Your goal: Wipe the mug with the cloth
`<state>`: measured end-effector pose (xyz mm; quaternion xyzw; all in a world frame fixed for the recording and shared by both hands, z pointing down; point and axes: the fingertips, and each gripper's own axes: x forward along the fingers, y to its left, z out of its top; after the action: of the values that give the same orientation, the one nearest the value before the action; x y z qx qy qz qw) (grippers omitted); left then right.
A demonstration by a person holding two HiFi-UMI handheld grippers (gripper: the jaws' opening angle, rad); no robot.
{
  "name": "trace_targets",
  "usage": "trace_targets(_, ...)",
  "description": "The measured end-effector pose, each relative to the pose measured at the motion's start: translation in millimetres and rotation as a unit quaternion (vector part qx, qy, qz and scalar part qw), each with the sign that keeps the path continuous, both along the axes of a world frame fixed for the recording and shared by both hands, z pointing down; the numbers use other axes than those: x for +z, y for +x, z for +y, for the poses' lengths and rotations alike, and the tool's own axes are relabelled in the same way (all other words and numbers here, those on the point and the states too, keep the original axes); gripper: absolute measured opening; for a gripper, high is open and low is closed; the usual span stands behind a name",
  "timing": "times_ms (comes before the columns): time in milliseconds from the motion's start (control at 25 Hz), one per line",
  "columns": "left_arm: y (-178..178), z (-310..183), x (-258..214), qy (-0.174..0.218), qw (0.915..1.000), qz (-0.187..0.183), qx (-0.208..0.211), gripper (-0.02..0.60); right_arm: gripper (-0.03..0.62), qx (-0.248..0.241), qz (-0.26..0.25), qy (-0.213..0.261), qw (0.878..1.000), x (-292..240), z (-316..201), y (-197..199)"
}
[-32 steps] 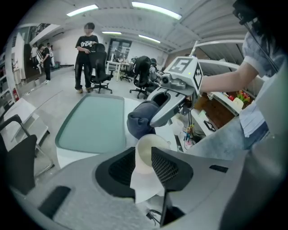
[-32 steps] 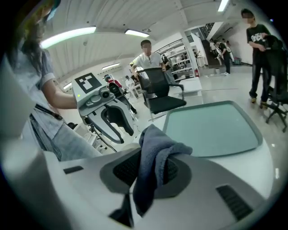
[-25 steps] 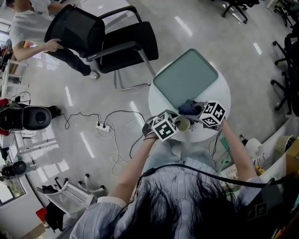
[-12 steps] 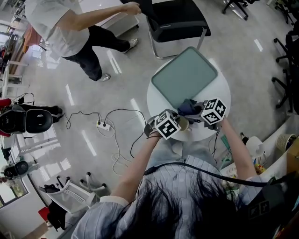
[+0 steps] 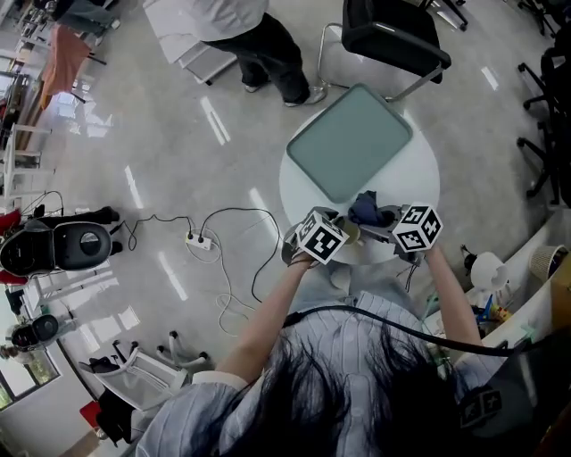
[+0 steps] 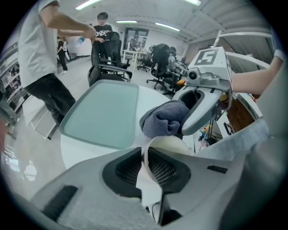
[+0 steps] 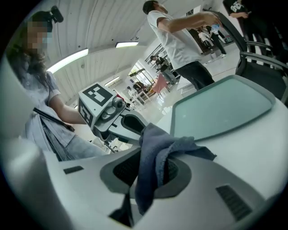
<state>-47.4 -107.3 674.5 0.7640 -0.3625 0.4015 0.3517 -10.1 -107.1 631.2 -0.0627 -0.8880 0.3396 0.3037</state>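
Left gripper (image 6: pixel 145 155): jaws, just closing, pinched the white mug (image 6: pixel 173 143) by its rim. Right gripper (image 7: pixel 150 173): clamped on the blue cloth (image 7: pixel 153 148).

Bright, even white light comes from long ceiling strip lights (image 6: pixel 92 4), which lay pale streaks of glare across the glossy grey floor (image 5: pixel 169 143) and leave only faint, soft shadows around the round white tabletop (image 5: pixel 424 178). Both gripper views are strongly fisheye: straight lines bow, and the corners fall off into a dark vignette. In them the grey plastic fingers (image 6: pixel 76 197) closest to the lens look slightly soft, while the head view is sharp and bends only toward its edges.
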Motion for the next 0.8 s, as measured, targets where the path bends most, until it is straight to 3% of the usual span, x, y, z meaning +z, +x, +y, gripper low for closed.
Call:
trace_targets(240, -8, 3, -3, -0.007, 0.9955, 0.021, -0.092, 0.058, 0.08, 0.049, 0.007, -0.002, 0.999, 0, 7, 14)
trace_targets(480, -16, 10, 0, -0.01, 0.9855, 0.029, -0.167, 0.058, 0.08, 0.052, 0.022, 0.018, 0.998, -1, 16, 20)
trace_targets(800, -29, 13, -11, -0.025, 0.9608, 0.05, -0.272, 0.058, 0.08, 0.094, 0.035, 0.041, 0.994, -2, 18, 29)
